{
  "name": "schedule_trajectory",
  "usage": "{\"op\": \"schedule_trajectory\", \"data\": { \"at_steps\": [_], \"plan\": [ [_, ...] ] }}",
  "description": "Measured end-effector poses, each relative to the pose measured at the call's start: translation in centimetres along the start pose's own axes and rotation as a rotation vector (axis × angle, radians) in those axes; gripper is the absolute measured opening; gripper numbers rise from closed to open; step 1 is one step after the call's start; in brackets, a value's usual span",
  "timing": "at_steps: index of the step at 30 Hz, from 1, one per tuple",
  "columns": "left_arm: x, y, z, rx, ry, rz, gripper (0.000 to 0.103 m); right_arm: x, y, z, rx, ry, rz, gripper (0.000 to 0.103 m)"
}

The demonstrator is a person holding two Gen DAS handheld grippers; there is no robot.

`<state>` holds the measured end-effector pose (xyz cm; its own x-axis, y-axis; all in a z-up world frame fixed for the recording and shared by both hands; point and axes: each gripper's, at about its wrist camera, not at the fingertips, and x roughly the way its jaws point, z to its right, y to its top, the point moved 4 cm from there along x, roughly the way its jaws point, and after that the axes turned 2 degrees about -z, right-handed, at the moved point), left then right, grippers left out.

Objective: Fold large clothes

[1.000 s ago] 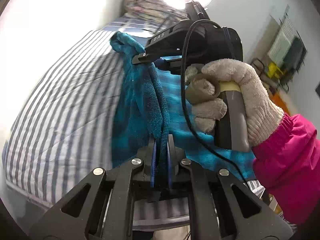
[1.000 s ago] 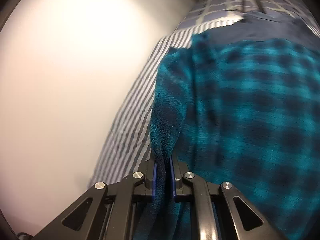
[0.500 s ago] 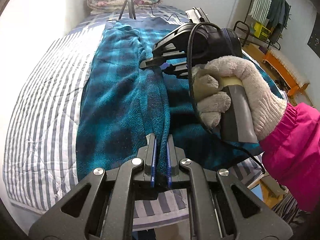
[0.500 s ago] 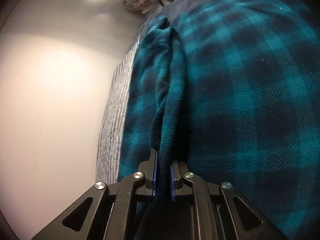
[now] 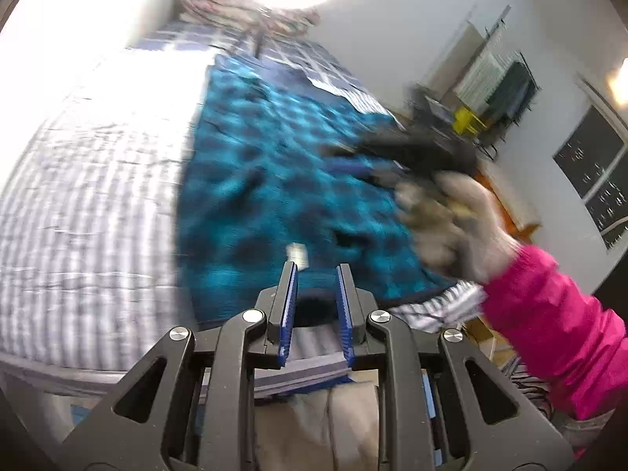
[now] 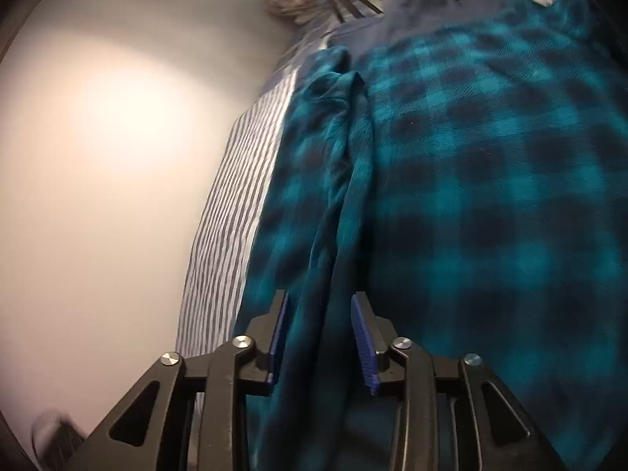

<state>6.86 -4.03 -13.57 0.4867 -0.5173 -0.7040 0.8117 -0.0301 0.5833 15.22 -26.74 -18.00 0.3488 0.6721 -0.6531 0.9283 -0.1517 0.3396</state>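
A teal plaid fleece garment [image 5: 274, 180] lies spread along a grey-striped bed [image 5: 98, 196]. My left gripper [image 5: 317, 271] hovers over the garment's near hem; its jaws are opening and nothing is between the blue pads. In the right wrist view a raised fold of the garment [image 6: 341, 204] runs between the fingers of my right gripper [image 6: 321, 299]. Its jaws are opening too, and the pads stand clear of the cloth. A gloved hand [image 5: 451, 216] with a pink sleeve holds that gripper, blurred, over the garment's right side.
A folded quilt [image 5: 235, 4] and dark tripod legs [image 5: 257, 39] sit at the head of the bed. A pale wall [image 6: 117, 157] runs along the bed's far side. A clothes rack [image 5: 498, 82] and a yellow box [image 5: 465, 121] stand at the right.
Both grippers were shut on a pinched ridge of the garment; now both sets of jaws have parted. The left one is free of the cloth, and the garment lies flatter.
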Motion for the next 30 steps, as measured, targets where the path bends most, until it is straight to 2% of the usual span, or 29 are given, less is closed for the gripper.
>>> {"op": "schedule_trajectory", "data": {
  "at_steps": [4,7,8,10,11,13,14,15,18,19,20,22,27,28,30],
  "plan": [
    [0.0,1.0,-4.2,-0.089,0.084,0.015,0.018,-2.2,-3.9,-1.1,-0.063,-0.038,-0.044,0.038],
    [1.1,1.4,-6.3,-0.138,0.125,0.003,0.018,-3.2,-6.8,-2.3,-0.094,-0.024,-0.074,0.039],
    [1.5,1.4,-6.9,-0.169,0.115,-0.005,0.018,-3.1,-7.8,-3.1,-0.107,-0.006,-0.086,0.041],
    [2.4,1.1,-8.0,-0.207,0.12,-0.025,0.018,-2.0,-9.3,-4.3,-0.123,0.008,-0.112,0.052],
    [2.8,0.9,-8.5,-0.223,0.126,-0.035,0.018,-1.3,-10.1,-4.8,-0.143,-0.017,-0.132,0.057],
    [3.3,0.6,-8.9,-0.25,0.119,-0.048,0.018,-0.2,-10.9,-5.4,-0.214,-0.136,-0.13,0.056],
    [3.2,0.4,-8.8,-0.254,0.112,-0.048,0.018,0.0,-11.2,-5.7,-0.252,-0.196,-0.113,0.055],
    [2.9,0.2,-8.7,-0.249,0.111,-0.042,0.018,-0.1,-11.5,-5.9,-0.267,-0.22,-0.096,0.055],
    [2.9,0.0,-6.9,-0.224,0.045,-0.043,0.018,-0.5,-11.6,-5.8,-0.224,-0.162,-0.088,0.054],
    [2.9,-0.1,-6.1,-0.216,0.021,-0.05,0.021,-0.7,-11.4,-5.6,-0.212,-0.157,-0.082,0.054],
    [3.2,-0.3,-4.8,-0.203,-0.017,-0.063,0.033,-1.0,-11.0,-5.3,-0.204,-0.16,-0.073,0.052],
    [3.8,-0.3,-2.8,-0.172,-0.04,-0.072,0.046,-1.2,-10.1,-4.7,-0.187,-0.164,-0.062,0.052],
    [7.0,-0.9,0.0,-0.078,0.061,-0.158,0.046,-1.7,-6.9,-4.0,-0.164,-0.155,-0.029,0.051],
    [7.7,-1.1,0.3,-0.075,0.066,-0.178,0.04,-1.8,-6.0,-3.9,-0.17,-0.151,-0.024,0.051],
    [8.5,-1.3,0.6,-0.049,0.098,-0.193,0.015,-1.5,-4.5,-3.6,-0.167,-0.137,-0.02,0.051]
  ]
}}
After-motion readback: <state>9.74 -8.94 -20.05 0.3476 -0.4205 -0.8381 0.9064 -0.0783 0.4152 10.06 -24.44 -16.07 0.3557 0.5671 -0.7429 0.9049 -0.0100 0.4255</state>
